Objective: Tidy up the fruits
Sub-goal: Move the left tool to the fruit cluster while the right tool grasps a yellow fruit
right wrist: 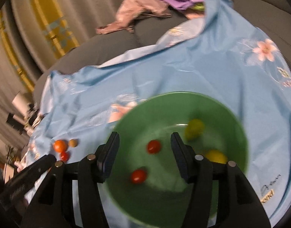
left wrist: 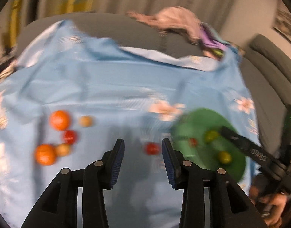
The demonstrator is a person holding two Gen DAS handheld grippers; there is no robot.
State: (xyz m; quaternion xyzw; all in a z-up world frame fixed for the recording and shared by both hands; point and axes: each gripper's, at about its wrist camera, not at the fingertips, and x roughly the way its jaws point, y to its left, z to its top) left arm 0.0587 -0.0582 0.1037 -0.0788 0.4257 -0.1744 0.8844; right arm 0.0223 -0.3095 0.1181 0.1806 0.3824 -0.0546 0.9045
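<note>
While your right gripper (right wrist: 144,152) hangs released over the green bowl (right wrist: 238,117), your empty left gripper (left wrist: 143,150) sits nearest, seemingly, the red tomato (left wrist: 152,148).

Cloth (left wrist: 107,79): light blue, floral print, creased; spread over grey sofa (left wrist: 111,26)
Garments (right wrist: 137,9): pink and purple; crumpled on sofa

Left wrist cam is looking steeply down from a bit back over the blue floral cloth (left wrist: 107,79). Right wrist cam is sitting close above the green bowl (right wrist: 130,117), facing down. Both are catching that bowl (left wrist: 189,117) and the cloth (right wrist: 212,66).
</note>
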